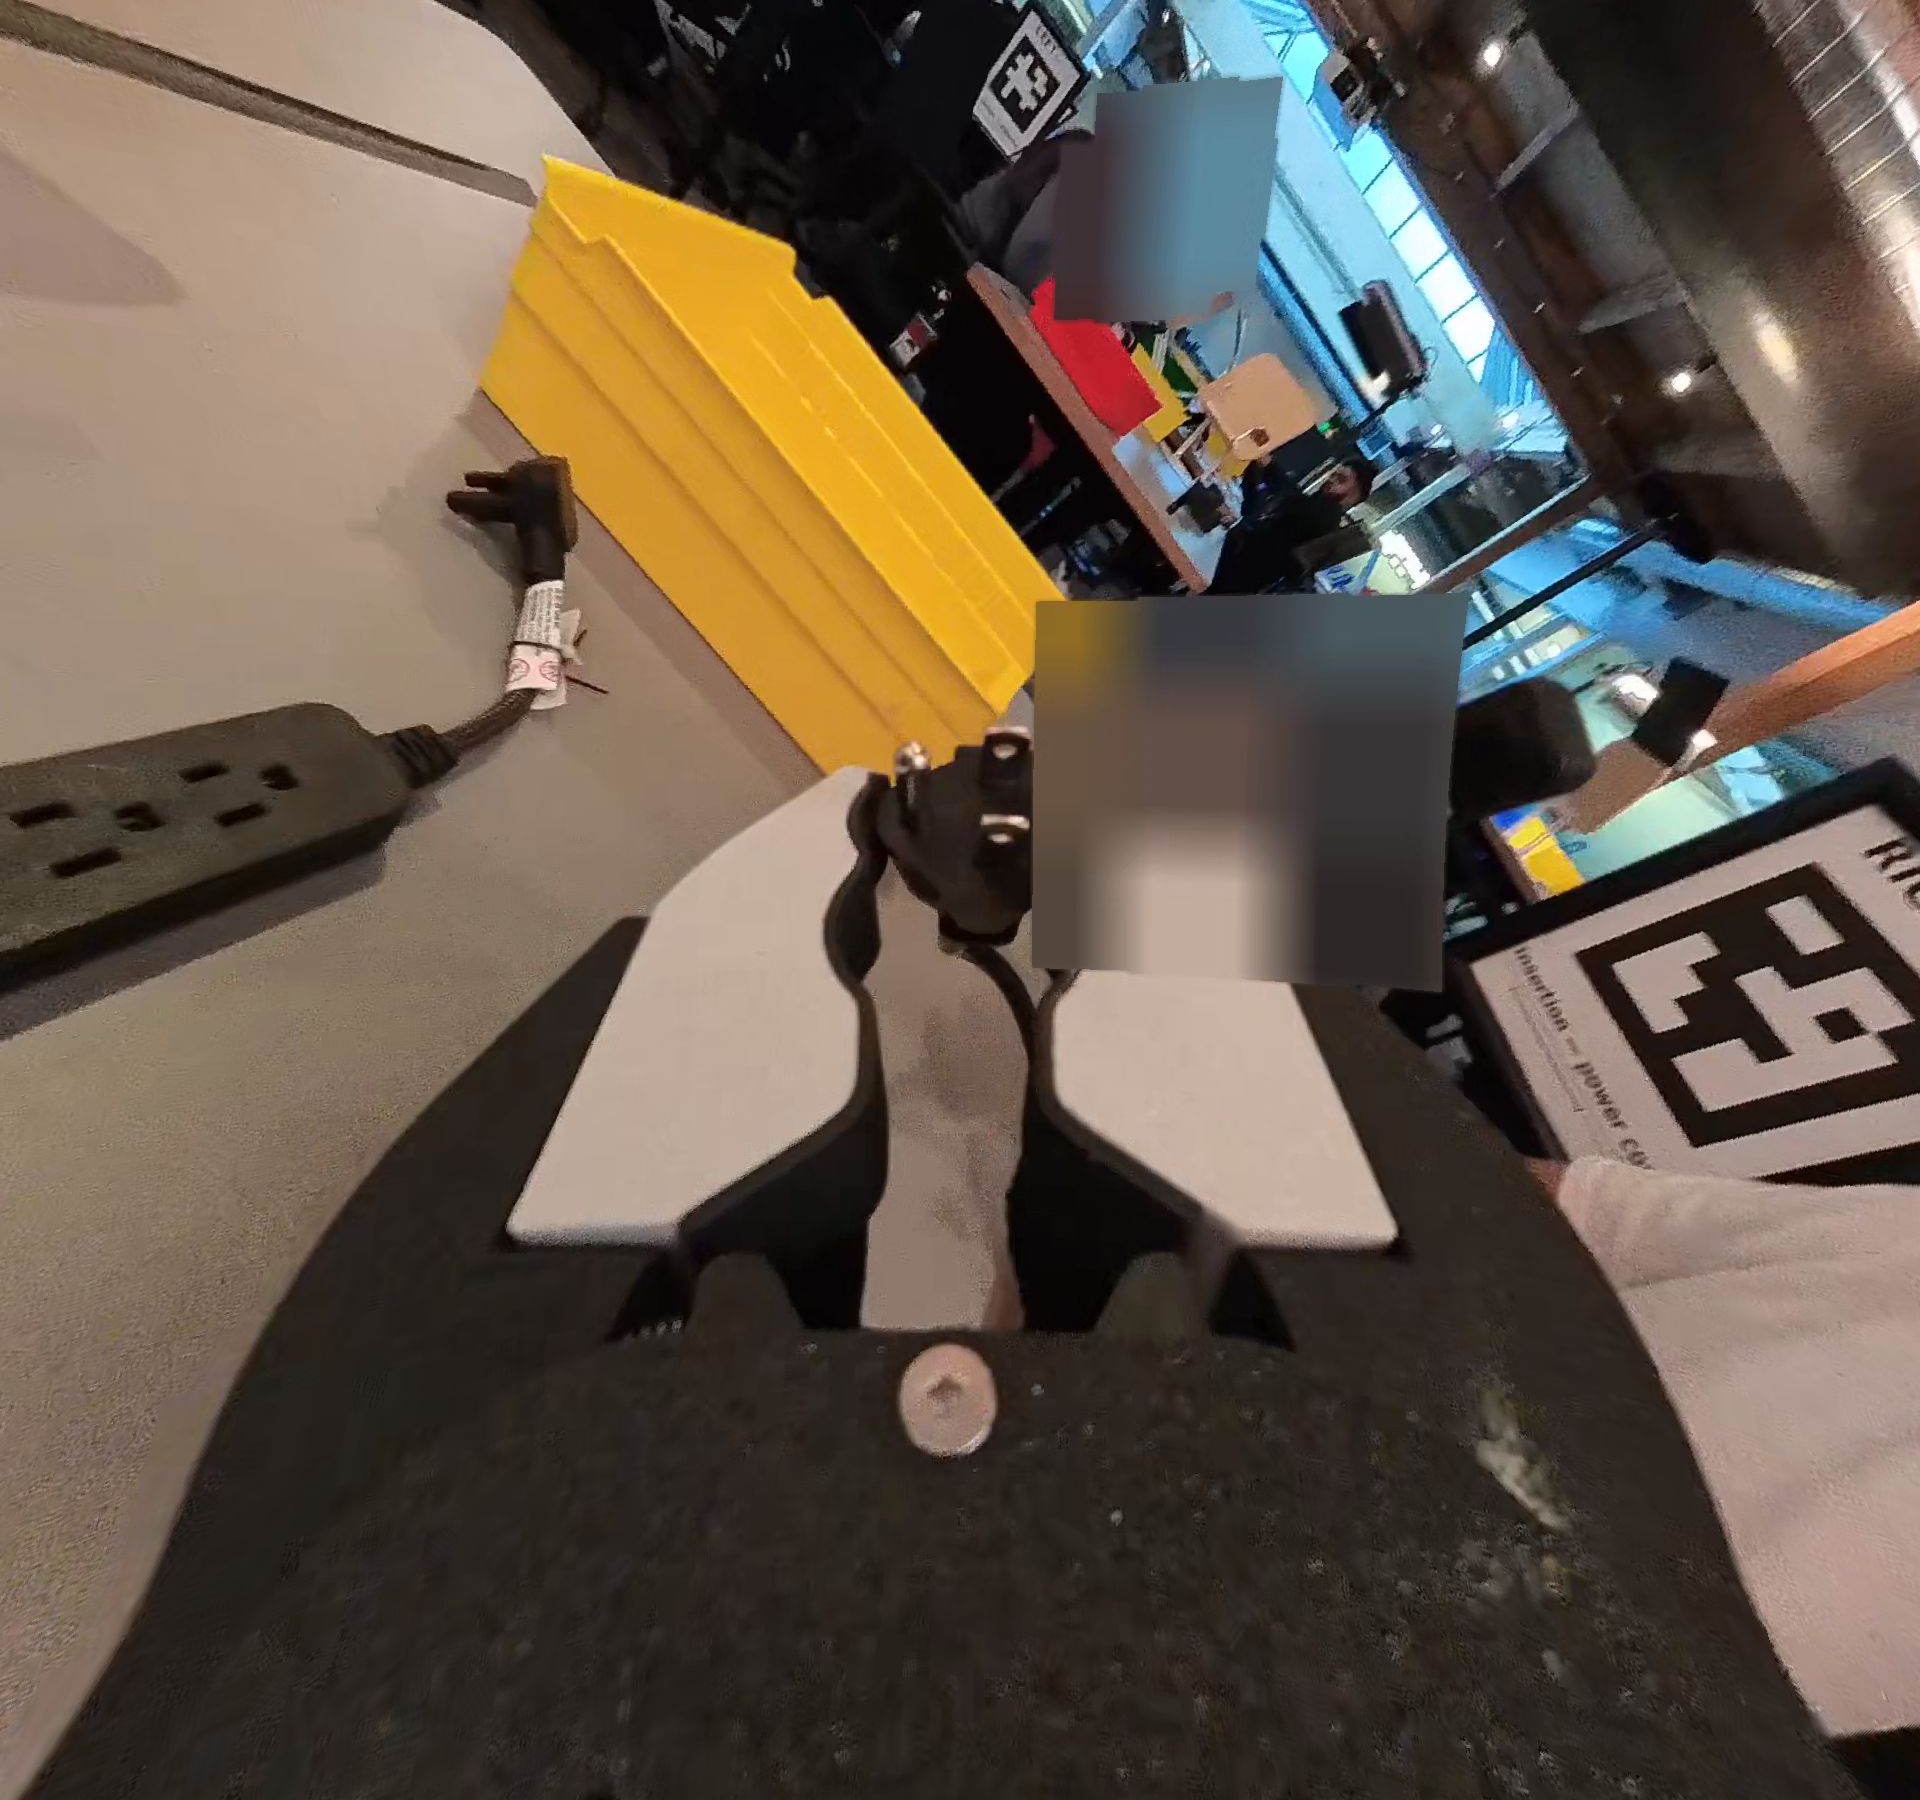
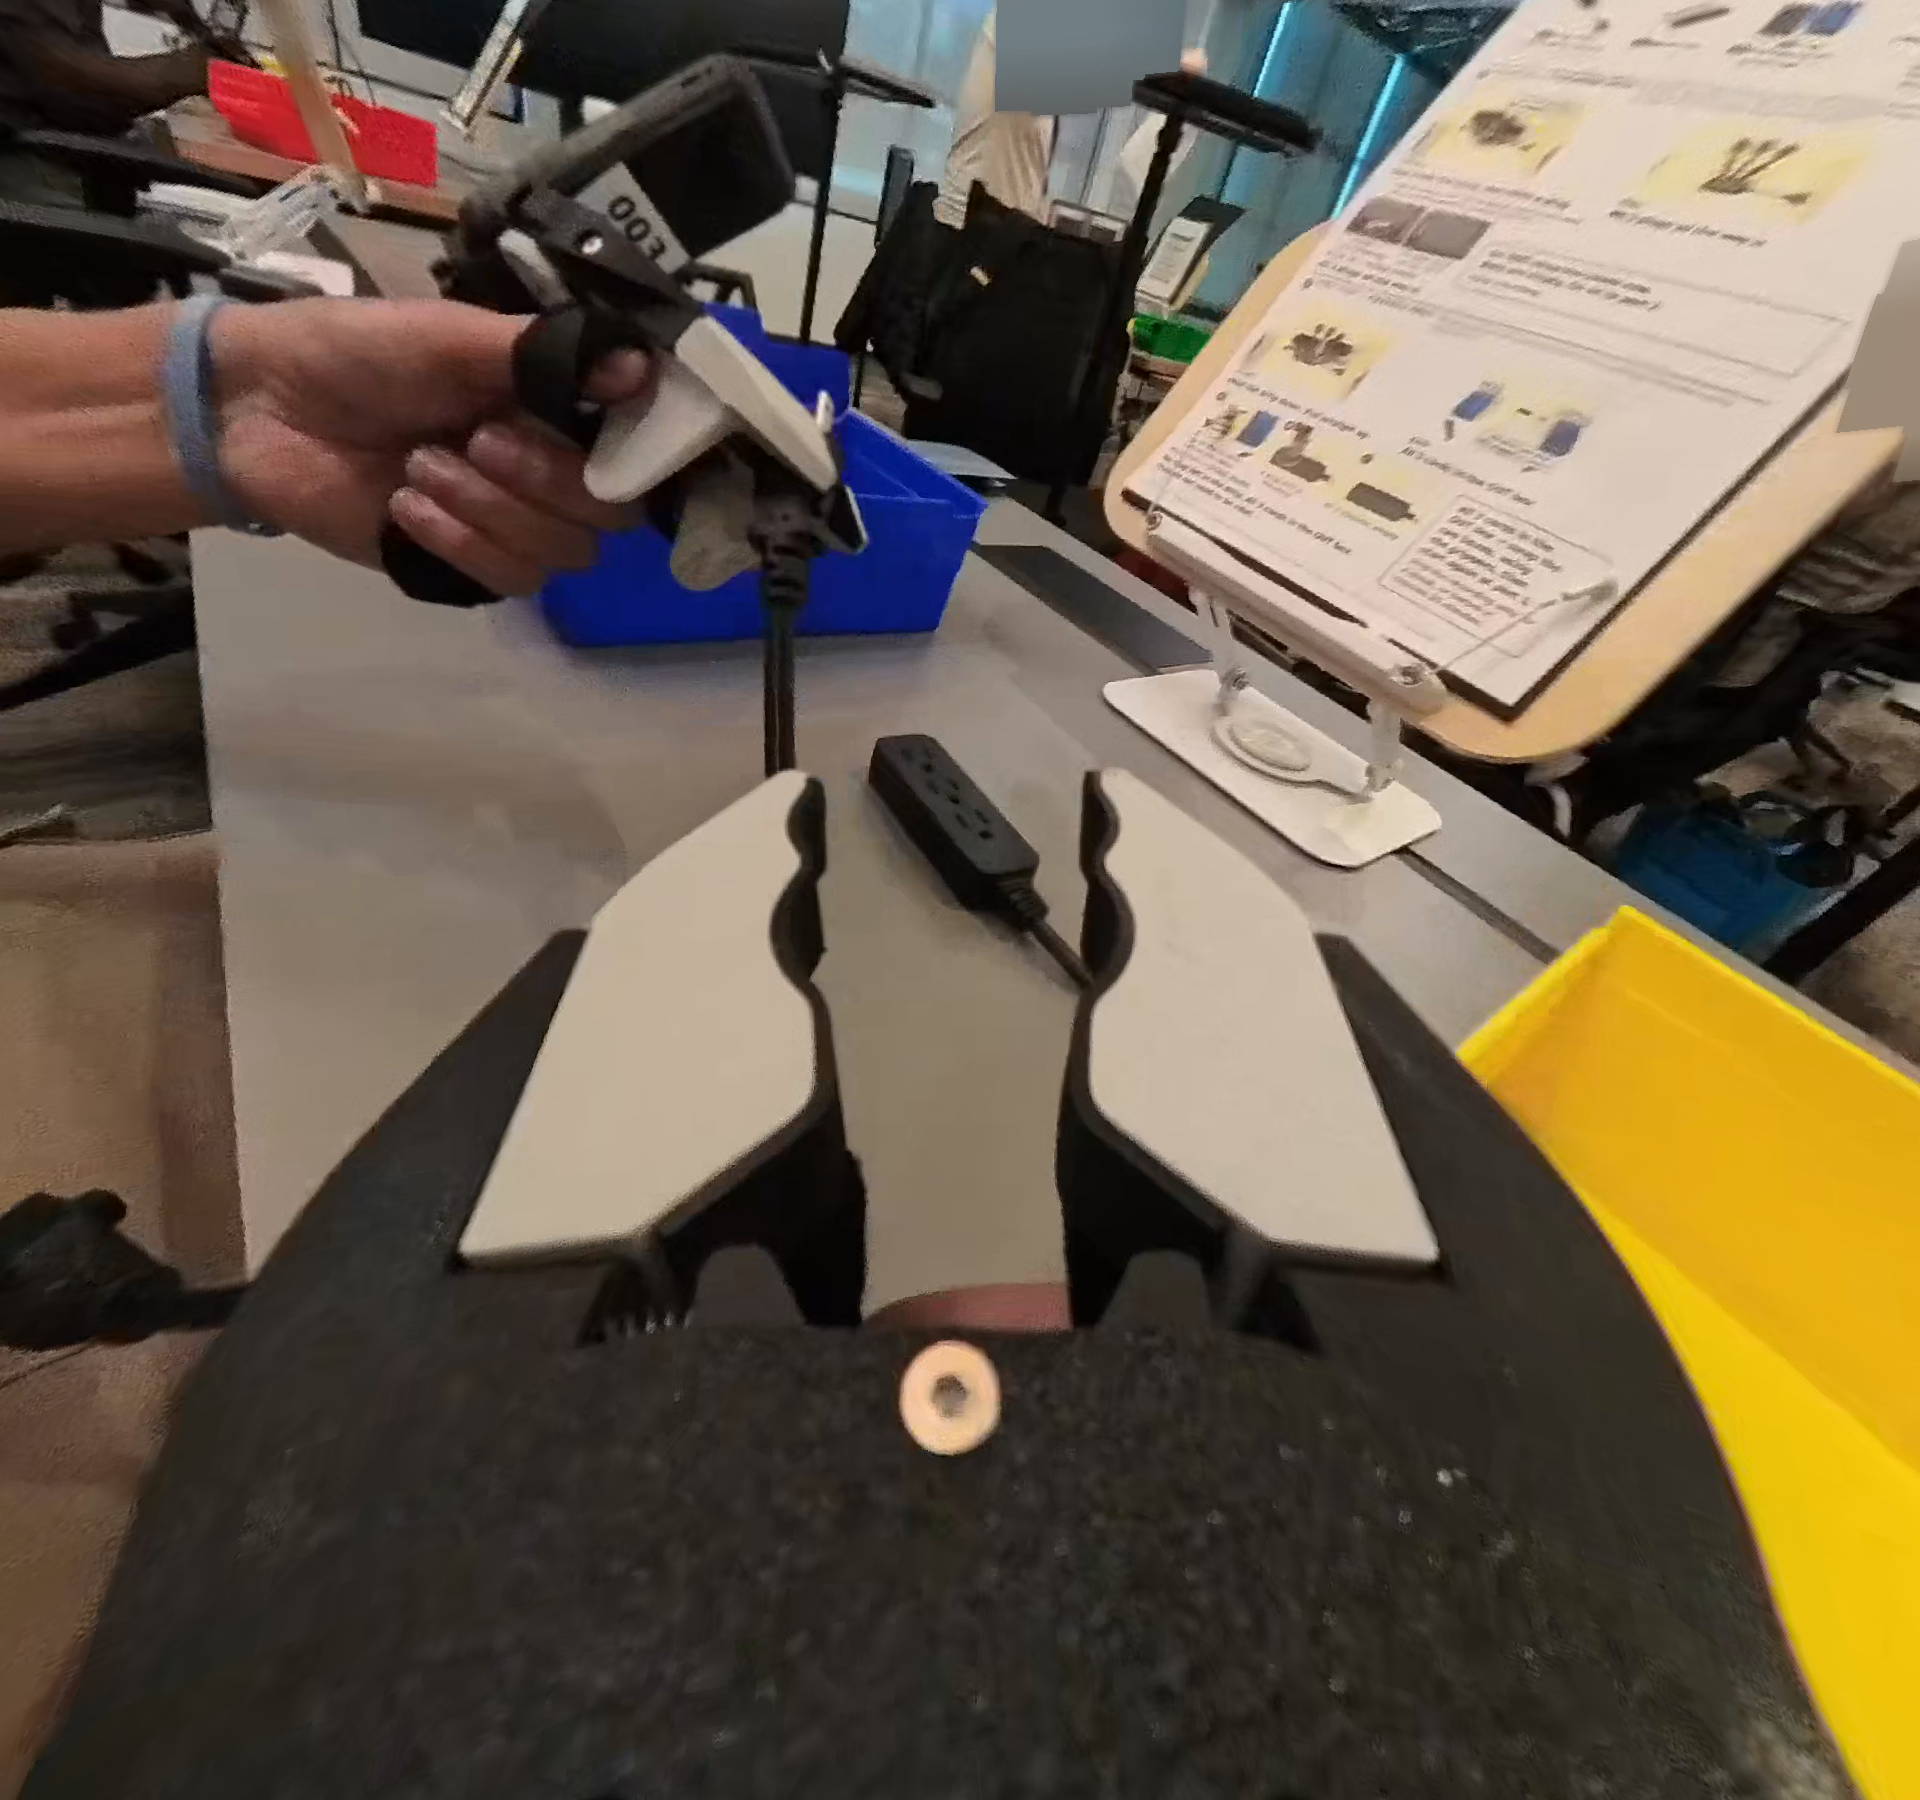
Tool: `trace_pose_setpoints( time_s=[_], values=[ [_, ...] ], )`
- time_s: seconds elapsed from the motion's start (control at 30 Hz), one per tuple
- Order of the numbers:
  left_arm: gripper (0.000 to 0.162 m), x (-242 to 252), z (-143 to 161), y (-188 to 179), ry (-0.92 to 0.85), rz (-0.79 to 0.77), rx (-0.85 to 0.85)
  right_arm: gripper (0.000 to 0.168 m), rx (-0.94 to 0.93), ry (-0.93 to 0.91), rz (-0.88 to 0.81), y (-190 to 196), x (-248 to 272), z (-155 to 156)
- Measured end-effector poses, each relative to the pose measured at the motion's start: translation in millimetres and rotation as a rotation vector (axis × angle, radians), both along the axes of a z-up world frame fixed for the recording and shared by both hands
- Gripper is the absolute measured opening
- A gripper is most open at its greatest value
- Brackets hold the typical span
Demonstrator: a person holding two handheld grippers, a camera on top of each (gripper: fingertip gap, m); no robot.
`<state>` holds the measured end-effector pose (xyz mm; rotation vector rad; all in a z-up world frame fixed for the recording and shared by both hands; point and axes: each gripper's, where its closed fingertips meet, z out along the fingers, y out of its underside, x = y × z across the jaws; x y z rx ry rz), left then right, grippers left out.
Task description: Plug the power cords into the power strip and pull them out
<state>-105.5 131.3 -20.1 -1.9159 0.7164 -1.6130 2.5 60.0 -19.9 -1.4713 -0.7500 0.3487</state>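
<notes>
My left gripper (image 1: 951, 877) is shut on a black three-prong plug (image 1: 961, 846), held in the air with its prongs pointing away. In the right wrist view the same gripper (image 2: 821, 493) holds the plug (image 2: 795, 514) above the table, its cord (image 2: 779, 680) hanging down. The black power strip (image 1: 177, 815) lies flat on the grey table; it also shows in the right wrist view (image 2: 951, 831). Its own flat plug (image 1: 525, 503) lies beside the yellow bin. My right gripper (image 2: 951, 815) is open and empty, low over the table just short of the strip.
A yellow bin (image 1: 748, 462) stands on the table's edge, also at the right in the right wrist view (image 2: 1725, 1231). A blue bin (image 2: 831, 555) stands at the far side. An instruction sheet on a wooden stand (image 2: 1507, 379) is at the right. A marker card (image 1: 1704, 1002) is nearby. My hands' fingertips stand some 15 cm from each other.
</notes>
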Motion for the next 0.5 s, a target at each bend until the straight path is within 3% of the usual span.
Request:
trace_pose_setpoints(
  time_s=[0.2, 0.3, 0.5],
  values=[
    [0.026, -4, 10, 22, -0.161, 0.073, -0.215, 0.047, 0.023, -0.026, 0.029, 20, -52, 13],
    [0.025, -23, 41, 37, -0.281, 0.093, -0.251, 0.041, 0.052, 0.079, -0.062, 29, -26, 31],
    [0.025, -77, 96, 64, -0.348, 0.192, -0.141, 0.035, -0.018, 0.289, -0.133, 48, 33, 26]
  ],
)
